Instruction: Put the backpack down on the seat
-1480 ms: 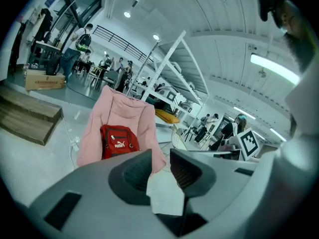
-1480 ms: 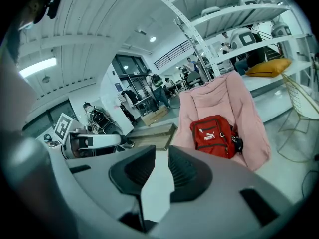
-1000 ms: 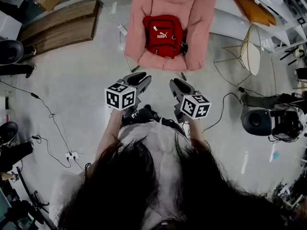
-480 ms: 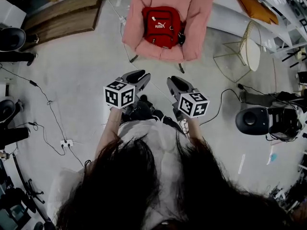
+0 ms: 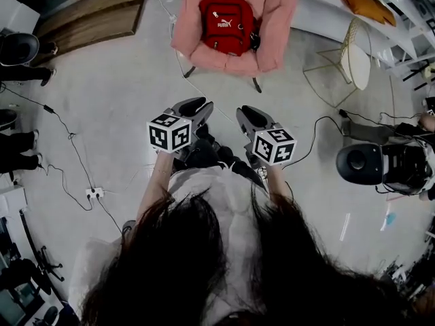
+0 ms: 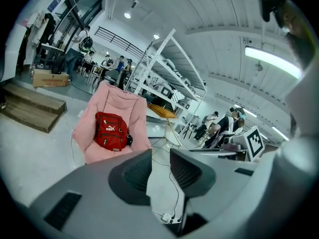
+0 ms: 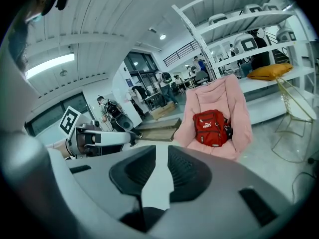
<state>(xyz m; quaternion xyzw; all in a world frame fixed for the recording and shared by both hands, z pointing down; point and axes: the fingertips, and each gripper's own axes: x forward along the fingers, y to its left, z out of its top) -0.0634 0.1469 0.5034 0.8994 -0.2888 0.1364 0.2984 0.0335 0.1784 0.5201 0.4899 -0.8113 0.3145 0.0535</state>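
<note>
Bare grey floor (image 5: 115, 121) all round, with cables trailing over it. At the top of the head view, a pink padded seat (image 5: 280, 26), slumped and plush, on thin dark legs. On it, leaning against the back, a red backpack (image 5: 227, 24). Stands upright, logo side out, zip pulls to the front. Looks already set down in the right place, so the task is done or close to it.

Going by looks alone: small, soft fabric, probably light and not packed full. Likely to sag and fold if lifted by one corner, and unlikely to slide on the plush. Neither fragile nor slippery. Best taken at the top, by a carry loop or a shoulder strap, if any re-seating is called for. No such loop or strap clearly made out from here. A pinch on the front panel would probably gather only loose cloth. At the bag's right side, a black piece (image 5: 255, 41), hanging, too small to name.

Lower down, the left gripper (image 5: 193, 106), held before the body, well apart from the bag. Jaws a little apart, nothing between them. Just beside it, the right gripper (image 5: 249, 114), as far off. Jaws closing, almost together, with only floor showing through the slit.
</note>
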